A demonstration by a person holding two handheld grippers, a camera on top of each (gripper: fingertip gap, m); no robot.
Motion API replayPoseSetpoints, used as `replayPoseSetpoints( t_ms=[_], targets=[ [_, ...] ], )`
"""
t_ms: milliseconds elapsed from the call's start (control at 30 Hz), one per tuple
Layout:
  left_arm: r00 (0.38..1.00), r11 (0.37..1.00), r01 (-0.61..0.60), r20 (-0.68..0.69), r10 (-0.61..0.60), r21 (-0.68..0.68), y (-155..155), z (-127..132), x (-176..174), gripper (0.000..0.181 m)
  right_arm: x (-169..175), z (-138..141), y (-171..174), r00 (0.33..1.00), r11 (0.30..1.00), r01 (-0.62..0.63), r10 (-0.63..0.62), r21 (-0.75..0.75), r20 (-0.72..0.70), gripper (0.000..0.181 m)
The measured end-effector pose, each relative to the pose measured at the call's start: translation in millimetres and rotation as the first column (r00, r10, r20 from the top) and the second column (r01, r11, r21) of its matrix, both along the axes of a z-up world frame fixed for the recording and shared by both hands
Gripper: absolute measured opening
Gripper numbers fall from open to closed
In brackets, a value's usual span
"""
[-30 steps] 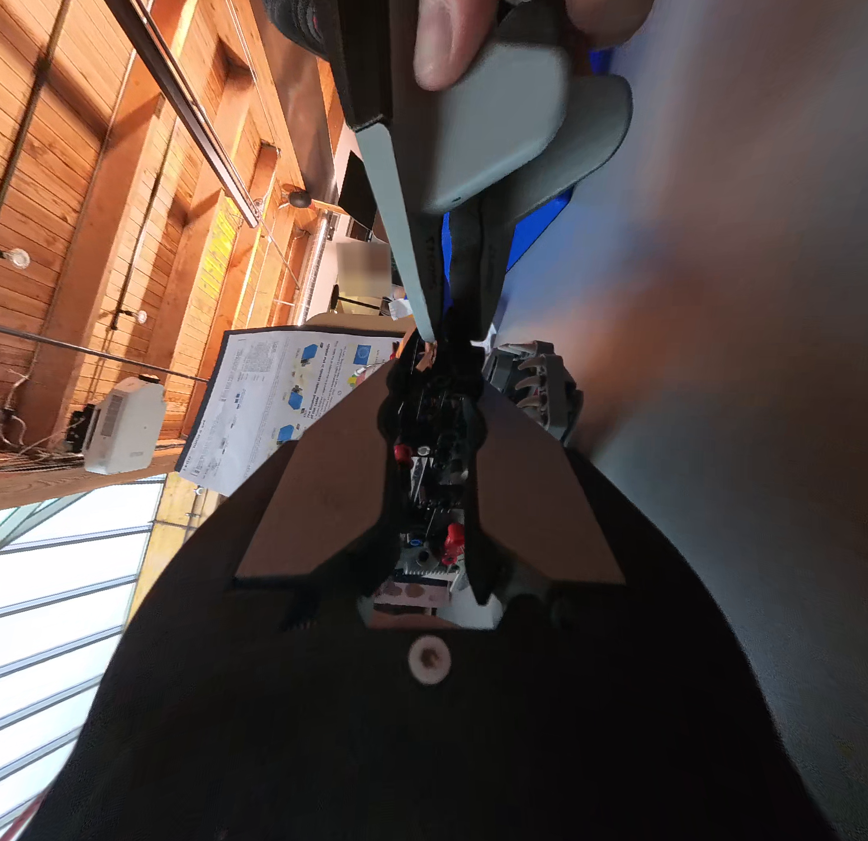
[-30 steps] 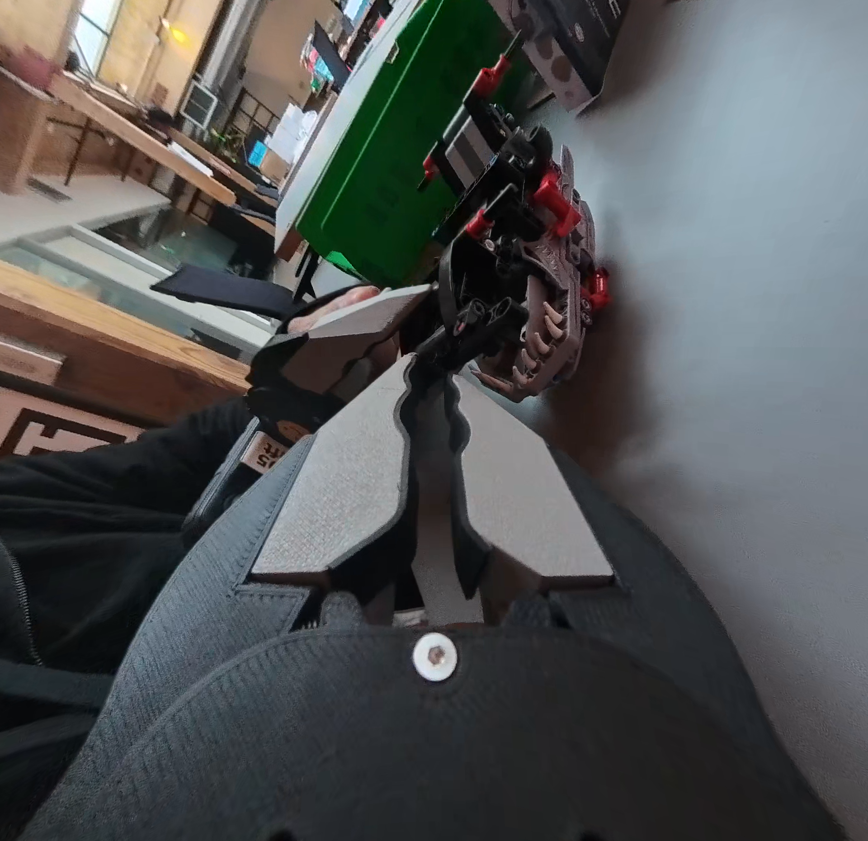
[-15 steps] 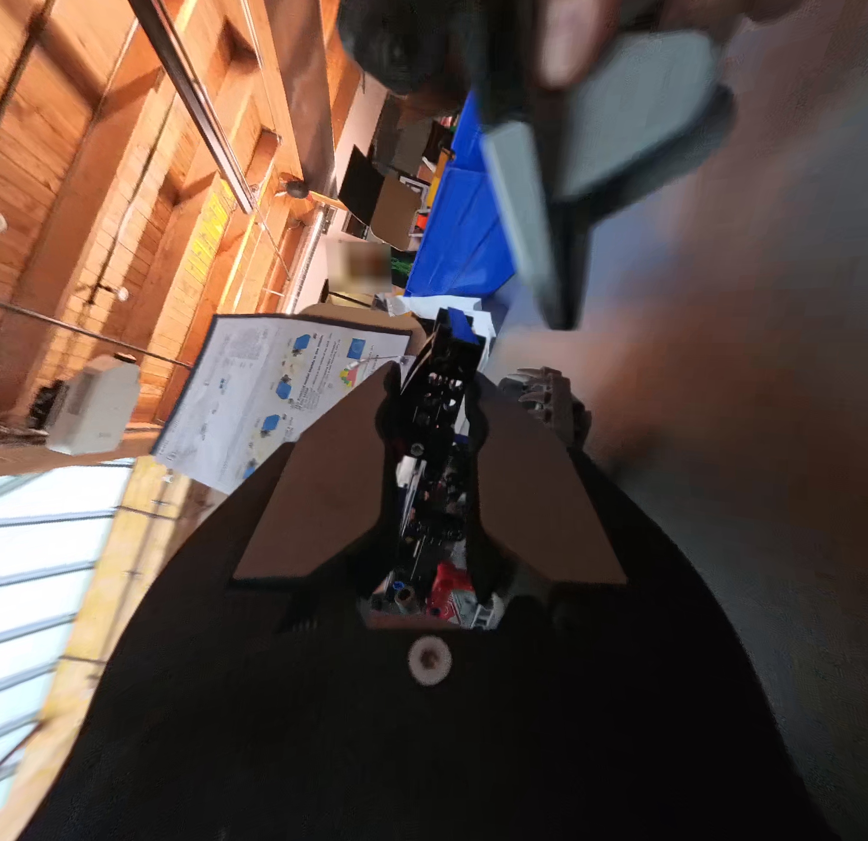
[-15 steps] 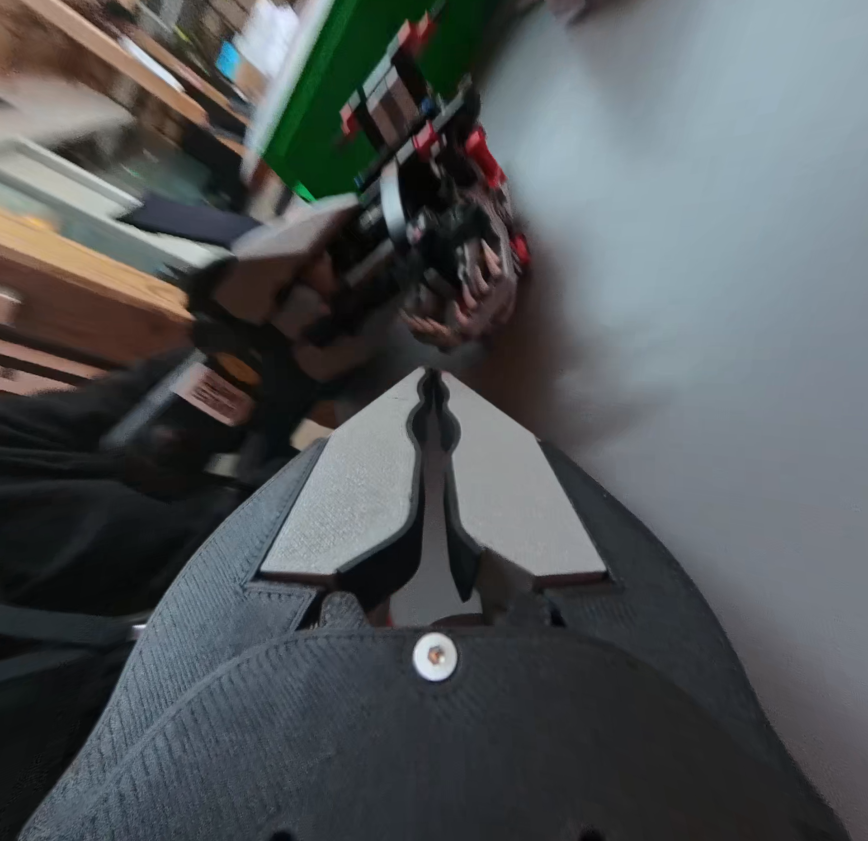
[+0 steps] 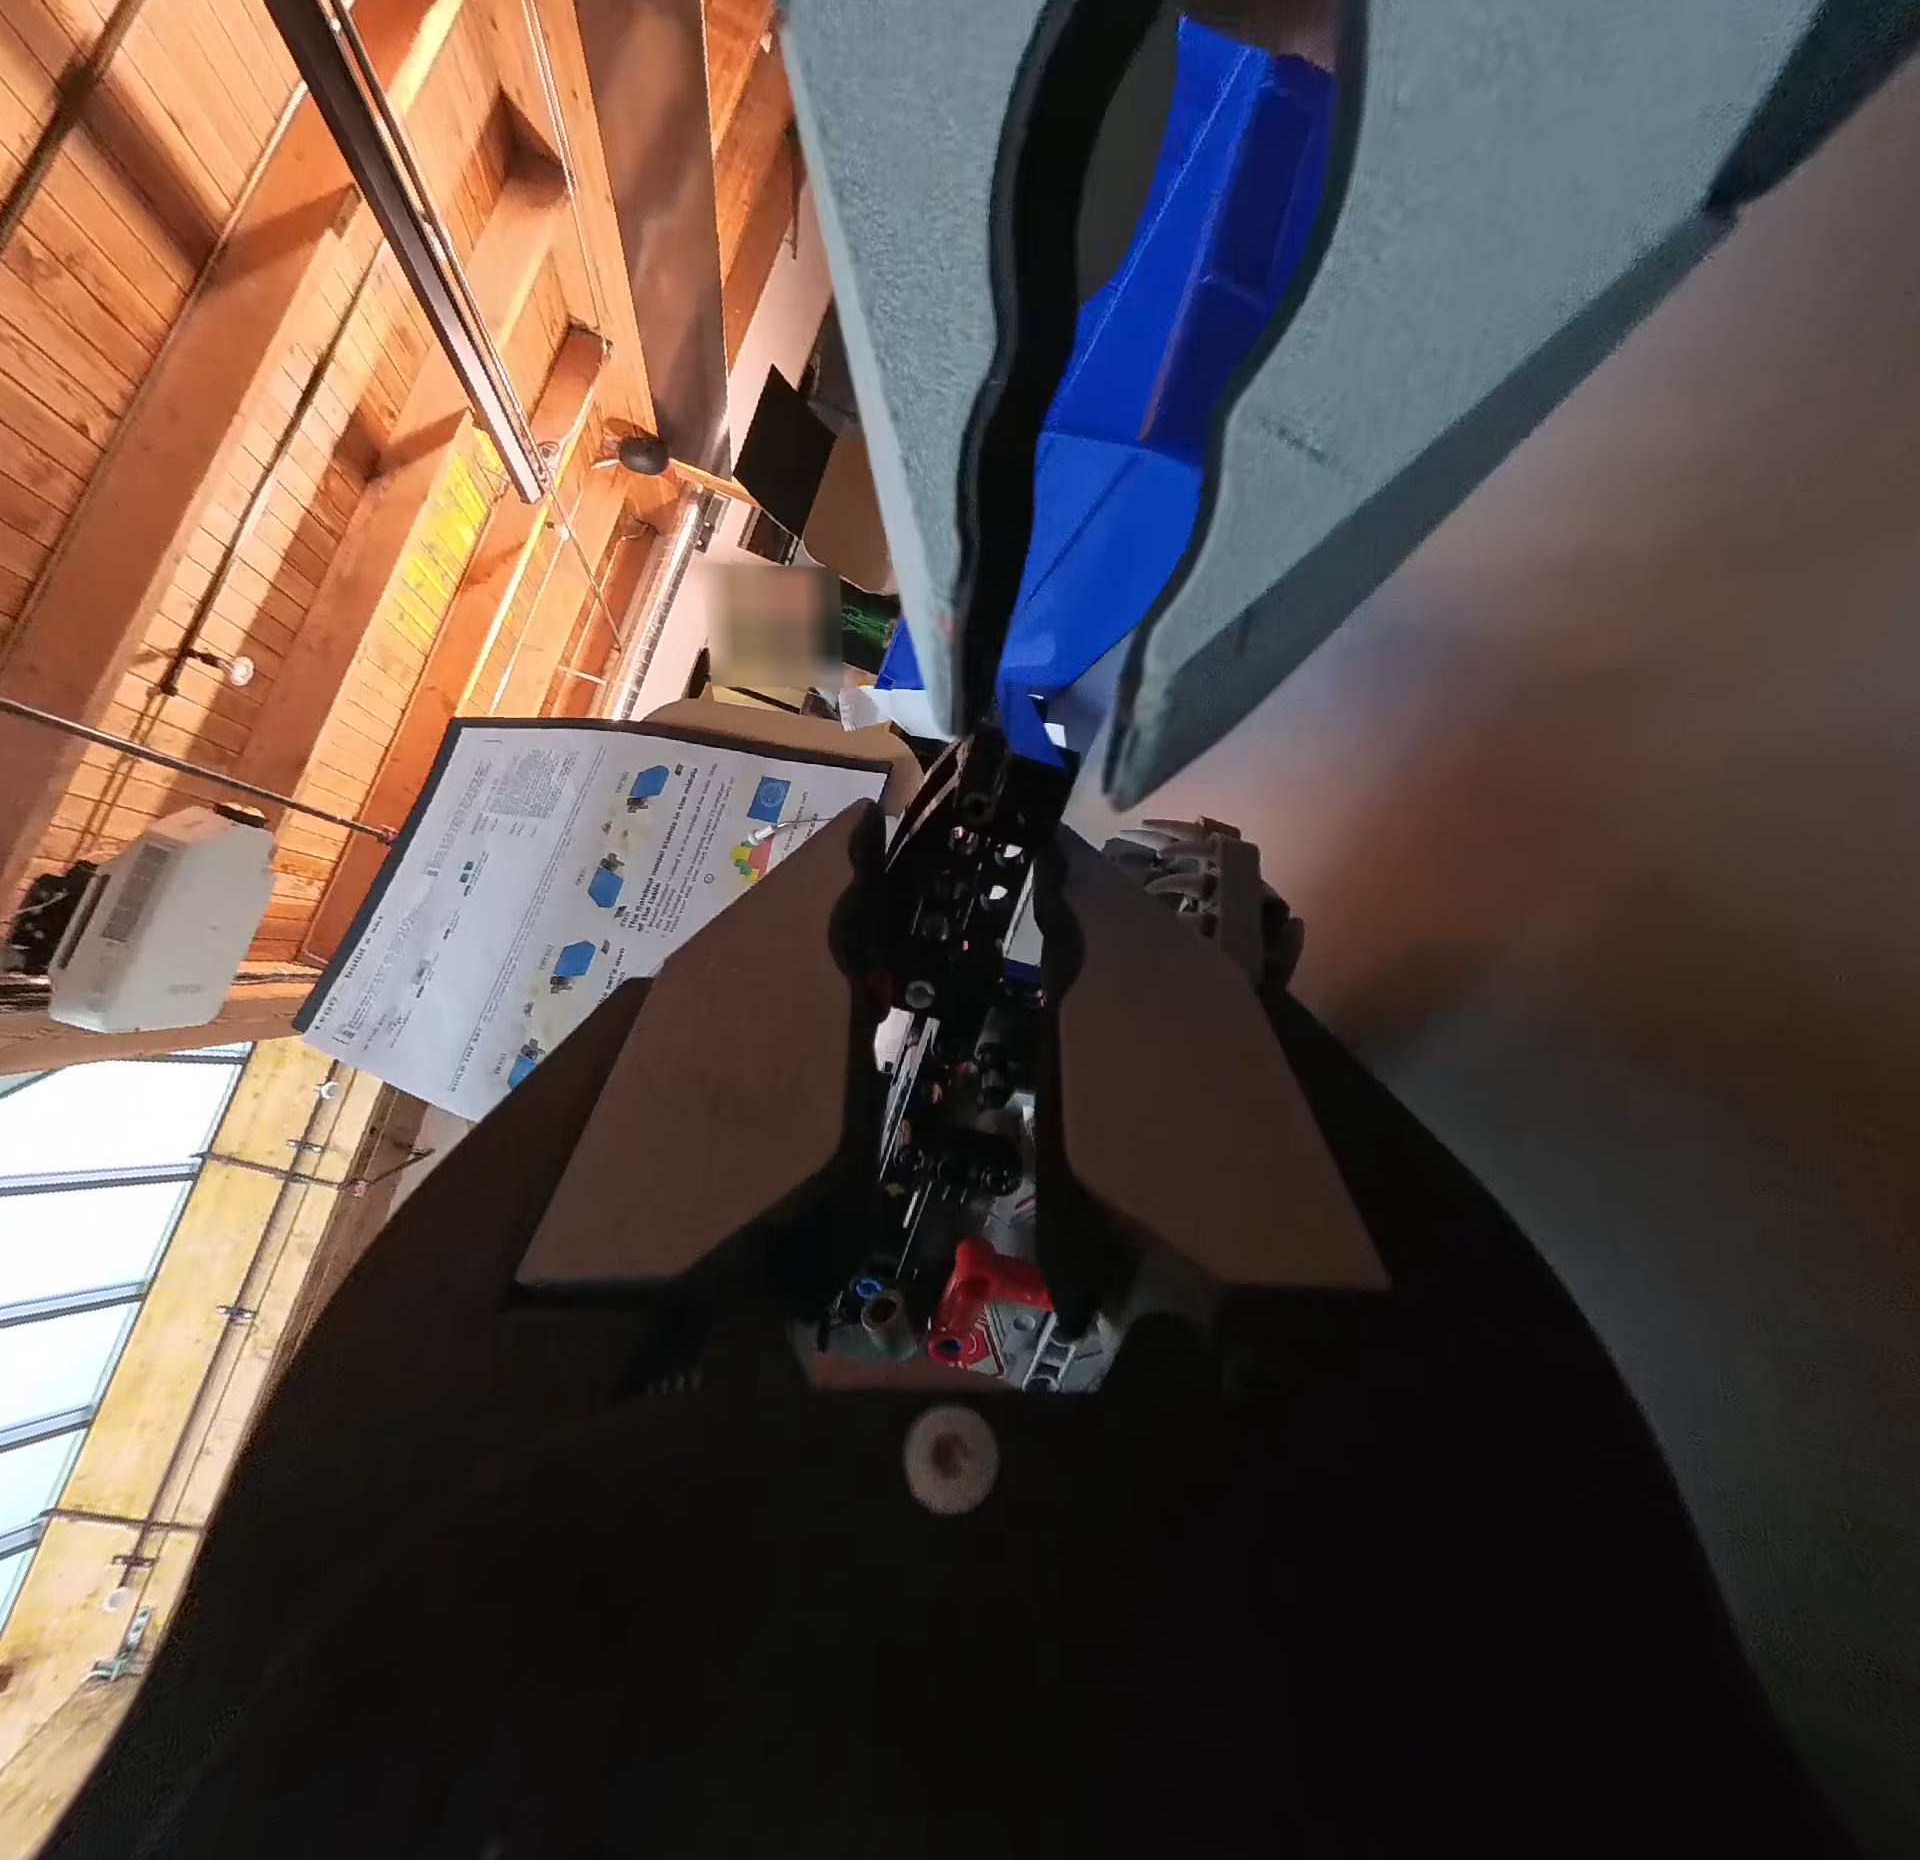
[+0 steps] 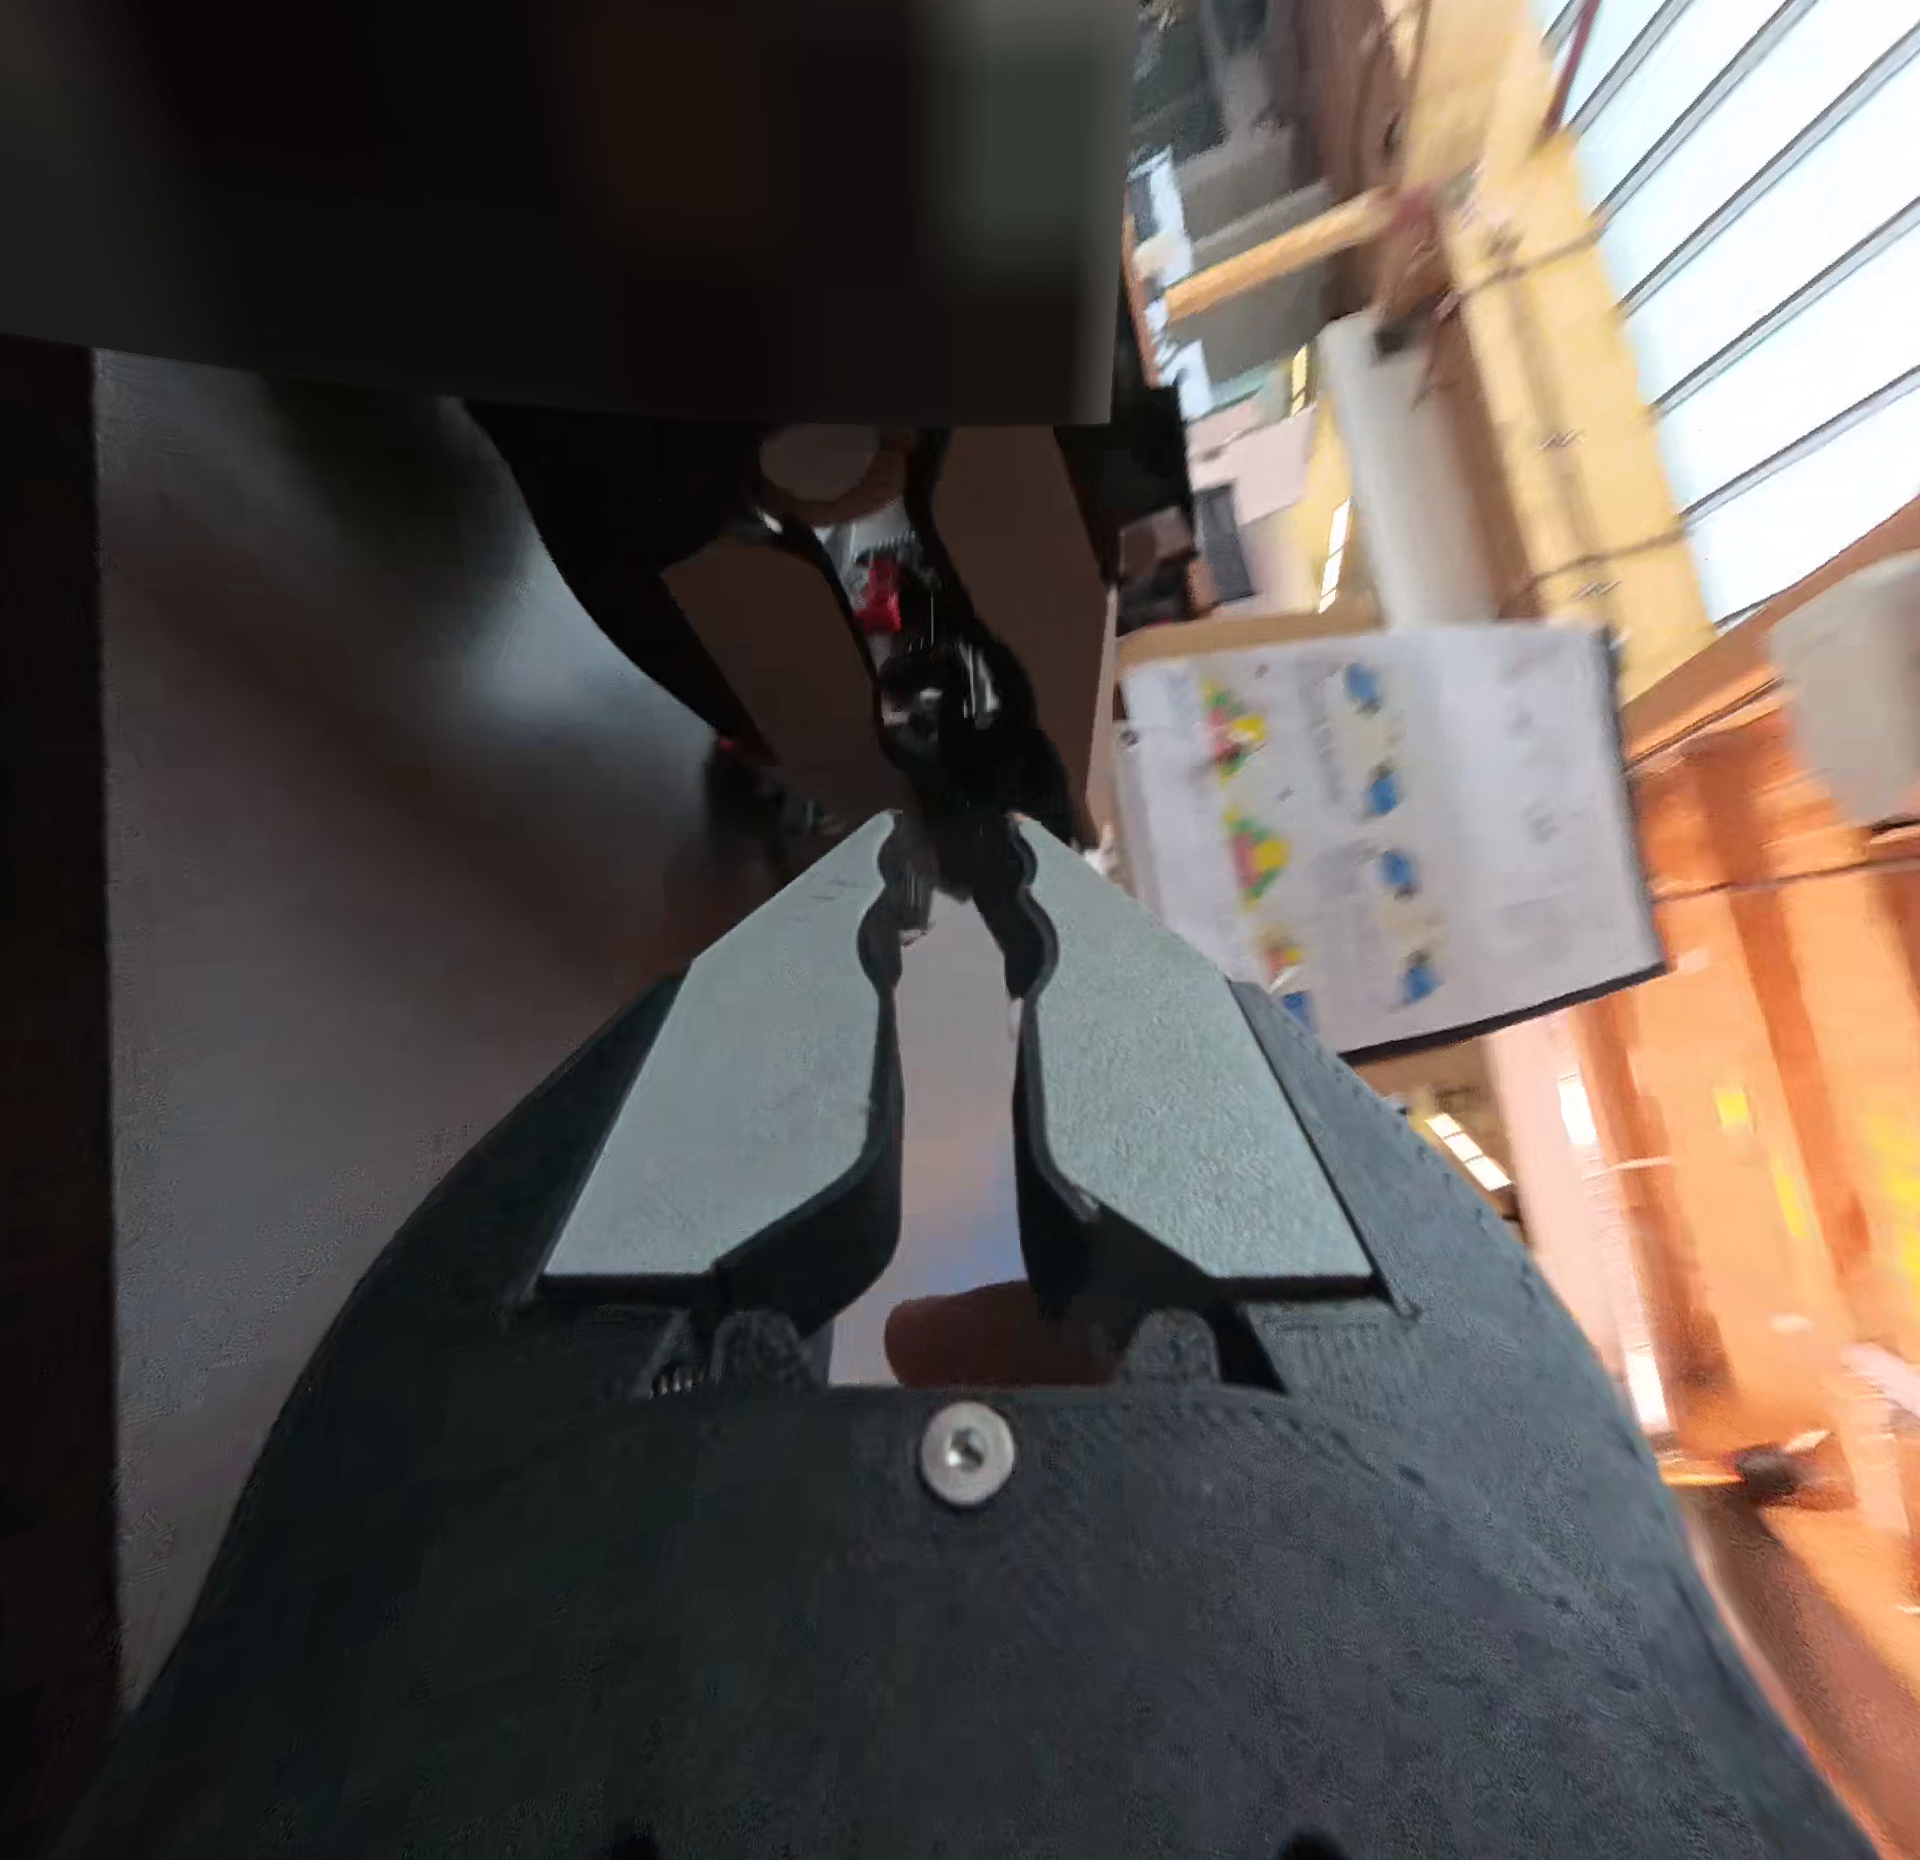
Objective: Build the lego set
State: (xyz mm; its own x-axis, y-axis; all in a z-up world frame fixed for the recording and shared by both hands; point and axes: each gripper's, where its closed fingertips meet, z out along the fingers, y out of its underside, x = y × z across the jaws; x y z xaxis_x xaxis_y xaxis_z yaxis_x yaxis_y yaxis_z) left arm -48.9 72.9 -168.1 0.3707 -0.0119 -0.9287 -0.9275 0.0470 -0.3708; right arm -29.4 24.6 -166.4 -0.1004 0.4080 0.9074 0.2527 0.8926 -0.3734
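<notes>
- Left gripper [image 5: 951, 875]: its two brown fingers are clamped on the lego model [image 5: 961, 989], which fills the gap between them from tips to base.
- Lego model: a black beam assembly with pin holes, held above the grey surface [image 5: 1610, 875]. Red connectors [image 5: 987, 1280] and a grey panel sit near the gripper's base. A grey toothed part [image 5: 1195, 870] juts out past the right-hand finger.
- Right gripper [image 6: 956, 854]: its grey fingers are parted, with a clear gap along their length. The tips straddle the black far end of the model; whether they press on it cannot be told, as that view is blurred.
- In the left wrist view the right gripper [image 5: 1029, 761] enters from the top edge, tips pointing at the model's upper end. One grey finger [image 5: 894, 304] touches the black beam; the other finger [image 5: 1455, 304] stands apart from it.
- Instruction sheet [image 5: 592, 896]: a printed page with blue and yellow figures, propped just beyond the model, also seen in the right wrist view [image 6: 1382, 834].
- Blue bin [image 5: 1132, 480]: behind the right gripper, farther along the surface.
- White device [image 5: 145, 927]: mounted by the wooden wall, well apart from the work.
</notes>
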Motion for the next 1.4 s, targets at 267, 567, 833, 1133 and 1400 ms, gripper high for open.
replayPoseSetpoints(
  t_ms=[267, 567, 833, 1133, 1400],
  targets=[
    [0.998, 1.000, 0.008, 0.058, -0.007, -0.011, -1, 3, -2, 0.025, -6, 8, -7, 0.994, 0.953, -0.015, 0.046, 0.301, -0.097, 0.000],
    [0.998, 1.000, -0.004, 0.060, 0.005, -0.010, 0, 3, -3, 0.025, -5, 10, -5, 0.997, 0.972, -0.024, 0.040, 0.234, -0.063, 0.004],
    [1.000, 1.000, -0.011, 0.029, 0.011, -0.012, 0, 1, -1, 0.025, -14, 0, 7, 1.000, 0.961, 0.019, -0.021, 0.277, 0.003, 0.005],
    [0.987, 0.999, 0.042, 0.157, -0.045, 0.021, -3, 15, 0, 0.025, -13, 18, 4, 0.999, 0.993, -0.018, 0.014, -0.115, -0.032, 0.008],
    [0.991, 0.998, 0.061, 0.120, -0.063, 0.019, -4, 14, 3, 0.024, -7, 17, 5, 0.998, 0.997, -0.061, 0.062, 0.042, -0.016, 0.005]
  ],
)
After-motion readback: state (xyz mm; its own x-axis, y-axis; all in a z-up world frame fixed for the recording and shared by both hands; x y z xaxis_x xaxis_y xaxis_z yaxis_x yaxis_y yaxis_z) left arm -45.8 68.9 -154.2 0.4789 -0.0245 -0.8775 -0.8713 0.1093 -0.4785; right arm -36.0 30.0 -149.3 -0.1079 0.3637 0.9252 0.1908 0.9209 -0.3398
